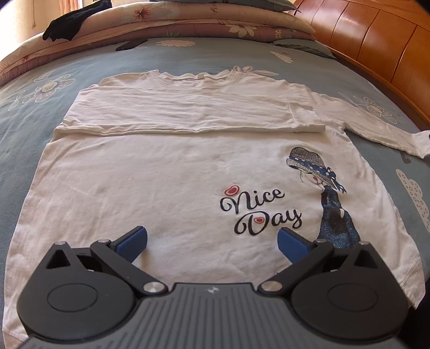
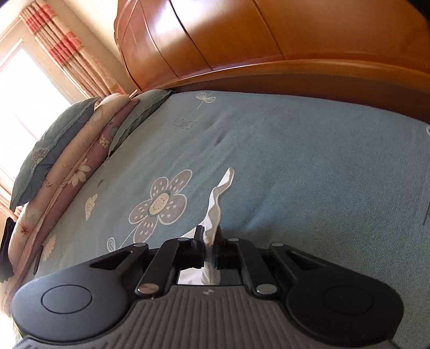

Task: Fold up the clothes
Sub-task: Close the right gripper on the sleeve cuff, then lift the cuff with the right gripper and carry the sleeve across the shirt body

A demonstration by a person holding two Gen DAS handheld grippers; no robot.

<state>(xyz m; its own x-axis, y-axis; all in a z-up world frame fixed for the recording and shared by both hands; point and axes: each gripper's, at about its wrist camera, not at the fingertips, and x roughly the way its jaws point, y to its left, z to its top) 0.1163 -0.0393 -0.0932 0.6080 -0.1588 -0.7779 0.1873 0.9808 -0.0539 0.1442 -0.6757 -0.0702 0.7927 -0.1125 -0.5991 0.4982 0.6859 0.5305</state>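
A white long-sleeved shirt (image 1: 166, 171) with a "Nice Day" print lies flat on the blue bedspread (image 1: 32, 112). One sleeve is folded across its chest (image 1: 188, 115); the other sleeve (image 1: 376, 128) stretches out to the right. My left gripper (image 1: 212, 241) hovers open over the shirt's lower part, blue pads wide apart with nothing between them. In the right wrist view my right gripper (image 2: 211, 241) is shut on the white sleeve cuff (image 2: 215, 212), which sticks out forward past the fingertips above the bedspread (image 2: 295, 161).
Folded quilts and pillows (image 1: 188, 18) are stacked at the far end of the bed, with a black garment (image 1: 70, 21) on top. A dark flat object (image 1: 131, 44) lies near them. The wooden headboard (image 2: 268, 40) runs along the right side. A curtained window (image 2: 32, 88) is at the left.
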